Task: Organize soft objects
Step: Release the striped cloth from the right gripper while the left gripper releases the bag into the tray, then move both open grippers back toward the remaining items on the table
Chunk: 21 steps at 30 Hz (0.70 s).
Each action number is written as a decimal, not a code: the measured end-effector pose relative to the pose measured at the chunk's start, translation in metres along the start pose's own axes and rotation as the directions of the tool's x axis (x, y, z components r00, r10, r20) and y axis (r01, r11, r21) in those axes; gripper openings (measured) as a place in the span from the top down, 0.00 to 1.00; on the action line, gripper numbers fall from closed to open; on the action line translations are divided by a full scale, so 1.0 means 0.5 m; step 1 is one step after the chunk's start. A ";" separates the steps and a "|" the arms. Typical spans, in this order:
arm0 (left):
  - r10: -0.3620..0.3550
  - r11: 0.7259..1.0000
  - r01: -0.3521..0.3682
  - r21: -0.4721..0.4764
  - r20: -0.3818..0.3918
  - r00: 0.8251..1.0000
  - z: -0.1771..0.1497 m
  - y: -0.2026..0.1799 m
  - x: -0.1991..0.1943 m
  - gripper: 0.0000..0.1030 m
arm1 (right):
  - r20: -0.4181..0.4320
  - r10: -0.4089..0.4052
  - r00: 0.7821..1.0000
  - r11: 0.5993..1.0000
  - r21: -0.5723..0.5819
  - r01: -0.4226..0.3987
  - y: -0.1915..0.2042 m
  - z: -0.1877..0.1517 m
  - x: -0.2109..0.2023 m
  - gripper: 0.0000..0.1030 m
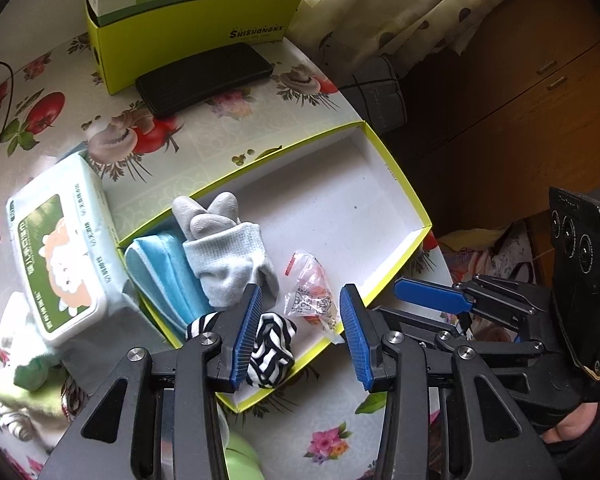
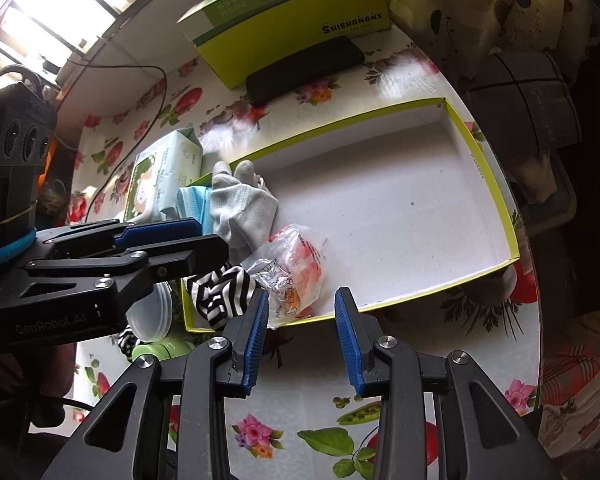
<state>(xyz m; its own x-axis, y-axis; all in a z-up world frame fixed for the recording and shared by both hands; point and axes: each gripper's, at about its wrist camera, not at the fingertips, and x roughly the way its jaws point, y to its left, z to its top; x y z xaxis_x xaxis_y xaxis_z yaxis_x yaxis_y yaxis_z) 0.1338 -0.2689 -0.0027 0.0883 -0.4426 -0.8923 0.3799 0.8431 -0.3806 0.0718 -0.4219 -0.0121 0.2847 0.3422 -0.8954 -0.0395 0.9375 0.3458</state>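
The left gripper [image 1: 300,316] is open and holds nothing; its ribbed blue pads [image 1: 246,336] stand wide apart over the near end of the shallow tray [image 1: 396,176], a white cardboard box lid with a lime-green rim. Just ahead, between the pads, lies a crinkled clear plastic packet [image 1: 310,292]. A striped black-and-white cloth [image 1: 270,350] sits under the left pad, and further ahead on the left are a grey knit sock [image 1: 228,256] and a folded blue cloth [image 1: 164,276].

The right gripper [image 2: 302,312] is also open and empty, just before the near rim of the tray, with the packet [image 2: 296,272] in front of it.

To the left, outside the tray, a soft wet-wipes pack [image 1: 60,256] touches the tray wall. Far ahead stand a black phone [image 1: 204,78] and an upright green box [image 1: 192,36].

The far half of the tray is bare white. To the right, the table [image 2: 420,380], with a glossy flowered cover, ends in a curved edge.
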 end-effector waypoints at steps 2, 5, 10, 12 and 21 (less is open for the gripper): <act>0.015 1.000 -0.015 -0.008 0.017 1.000 -0.005 0.008 -0.017 0.59 | 0.013 -0.004 1.000 1.000 -0.013 0.005 0.013 0.002 -0.005 0.68; 0.035 0.999 -0.034 -0.034 0.039 0.999 -0.018 0.023 -0.041 0.59 | 0.020 0.000 1.000 0.999 -0.037 0.000 0.036 0.006 -0.011 0.68; 0.054 0.997 -0.049 -0.066 0.080 0.995 -0.044 0.043 -0.084 0.59 | 0.024 -0.002 1.000 0.997 -0.080 0.004 0.080 0.009 -0.020 0.57; 0.062 0.996 -0.056 -0.072 0.093 0.994 -0.053 0.049 -0.097 0.59 | 0.027 -0.002 1.000 0.996 -0.094 0.004 0.098 0.009 -0.024 0.49; 0.110 0.986 -0.090 -0.140 0.142 0.984 -0.102 0.098 -0.153 0.59 | 0.021 0.008 1.000 0.984 -0.178 -0.004 0.177 0.008 -0.029 0.48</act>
<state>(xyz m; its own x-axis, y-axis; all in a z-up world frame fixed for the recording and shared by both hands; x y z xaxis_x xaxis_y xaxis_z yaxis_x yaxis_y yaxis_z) 0.0989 -0.1781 0.0344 0.2598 -0.3862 -0.8851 0.2381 0.9139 -0.3289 0.0679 -0.3441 0.0325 0.3048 0.3484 -0.8864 -0.2102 0.9323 0.2942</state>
